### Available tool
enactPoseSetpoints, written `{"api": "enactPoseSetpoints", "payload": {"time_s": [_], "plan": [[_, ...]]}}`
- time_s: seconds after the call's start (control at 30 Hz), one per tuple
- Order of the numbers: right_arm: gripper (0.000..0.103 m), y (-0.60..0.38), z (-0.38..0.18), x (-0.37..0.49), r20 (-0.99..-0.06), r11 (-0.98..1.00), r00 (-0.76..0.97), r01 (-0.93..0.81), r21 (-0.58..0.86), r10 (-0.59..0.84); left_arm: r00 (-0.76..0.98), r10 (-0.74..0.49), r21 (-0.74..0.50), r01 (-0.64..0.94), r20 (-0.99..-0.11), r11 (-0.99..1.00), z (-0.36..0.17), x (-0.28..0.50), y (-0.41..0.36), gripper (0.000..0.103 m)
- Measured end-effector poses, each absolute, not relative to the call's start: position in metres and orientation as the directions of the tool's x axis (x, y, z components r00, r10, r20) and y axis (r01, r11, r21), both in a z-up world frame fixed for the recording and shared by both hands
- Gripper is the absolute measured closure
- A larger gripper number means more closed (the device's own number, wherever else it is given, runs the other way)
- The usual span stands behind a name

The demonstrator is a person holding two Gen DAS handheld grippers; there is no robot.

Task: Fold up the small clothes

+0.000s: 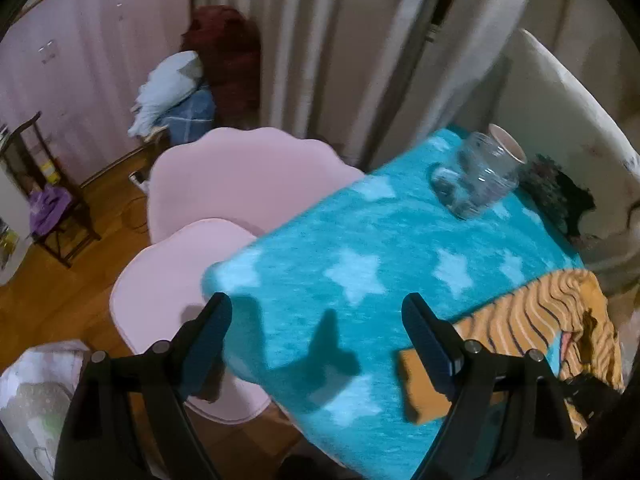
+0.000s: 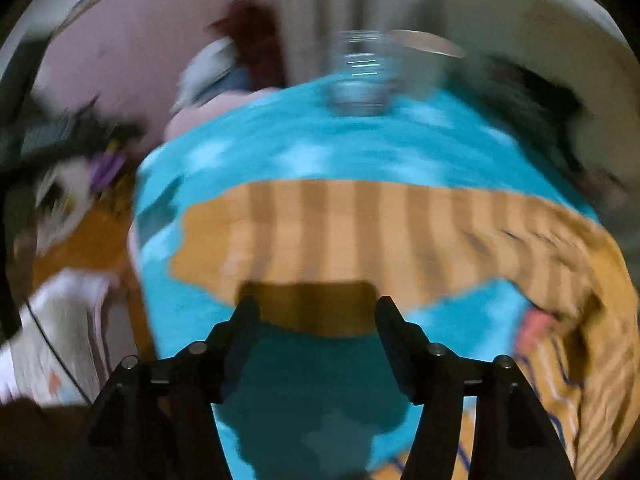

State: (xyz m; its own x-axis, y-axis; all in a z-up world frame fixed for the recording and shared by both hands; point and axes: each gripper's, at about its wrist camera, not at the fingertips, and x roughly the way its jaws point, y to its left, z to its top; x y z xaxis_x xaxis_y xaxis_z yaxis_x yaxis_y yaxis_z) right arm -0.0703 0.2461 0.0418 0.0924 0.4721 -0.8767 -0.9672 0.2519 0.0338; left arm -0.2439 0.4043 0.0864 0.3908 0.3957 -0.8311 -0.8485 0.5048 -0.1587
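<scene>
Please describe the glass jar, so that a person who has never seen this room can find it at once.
Find the turquoise blanket with pale stars. At its far end, away from the orange striped garment, stands the jar. It is the only clear, hard thing there; everything else on the blanket is cloth.

Rt wrist view motion-smeared; striped orange garment cut off at frame edge, jar blurred.

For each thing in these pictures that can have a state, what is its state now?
Left gripper: open, nothing between its fingers.
Right gripper: open, nothing held.
Striped orange garment: lying spread on the blanket, partly rumpled at one end, not yet folded.
Turquoise star blanket: spread flat.
Glass jar: upright, on the blanket, looks empty.
</scene>
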Motion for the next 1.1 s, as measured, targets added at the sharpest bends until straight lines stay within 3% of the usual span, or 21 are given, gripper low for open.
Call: {"api": "enactPoseSetpoints", "payload": {"time_s": [0.2, 0.23, 0.27, 0.3, 0.33, 0.6, 0.8, 0.9, 1.1], "plan": [[0.038, 0.293, 0.009, -0.116, -0.883, 0.085, 0.156, -0.988, -0.132, 0.443, 0.349, 0.414, -0.154, -0.888, -0.841, 0.434, 0.08, -0.268, 0.418, 0.017], [0.043, 0.301, 0.003, -0.119, -0.884, 0.075, 0.178, -0.984, -0.161, 0.432, 0.346, 0.415, -0.154, -0.89, -0.842, 0.429, 0.08, -0.27, 0.419, 0.017], [0.067, 0.304, 0.003, -0.118, -0.883, 0.075, 0.161, -0.987, -0.142, 0.441, 0.344, 0.415, -0.155, -0.892, -0.842, 0.425, 0.079, -0.272, 0.42, 0.017], [0.083, 0.307, 0.005, -0.112, -0.886, 0.088, 0.138, -0.99, -0.11, 0.443, 0.343, 0.416, -0.155, -0.893, -0.842, 0.424, 0.079, -0.273, 0.42, 0.017], [0.093, 0.312, 0.007, -0.107, -0.891, 0.116, 0.146, -0.988, -0.106, 0.431, 0.342, 0.415, -0.154, -0.893, -0.843, 0.423, 0.078, -0.273, 0.42, 0.017], [0.094, 0.28, 0.082, -0.033, -0.799, 0.383, 0.163, -0.919, 0.09, 0.579, 0.379, 0.393, -0.155, -0.855, -0.838, 0.495, 0.085, -0.244, 0.4, 0.017], [0.094, 0.158, 0.135, 0.056, -0.687, 0.642, 0.332, -0.724, 0.253, 0.646, 0.425, 0.4, -0.136, -0.804, -0.812, 0.579, 0.107, -0.216, 0.351, 0.017], [0.094, 0.071, 0.136, 0.098, -0.675, 0.765, 0.452, -0.586, 0.269, 0.583, 0.436, 0.396, -0.118, -0.779, -0.808, 0.616, 0.114, -0.203, 0.319, 0.017], [0.093, -0.111, 0.09, 0.154, -0.759, 0.941, 0.558, -0.231, 0.247, 0.336, 0.455, 0.366, -0.091, -0.718, -0.811, 0.69, 0.116, -0.175, 0.251, 0.017]]}}
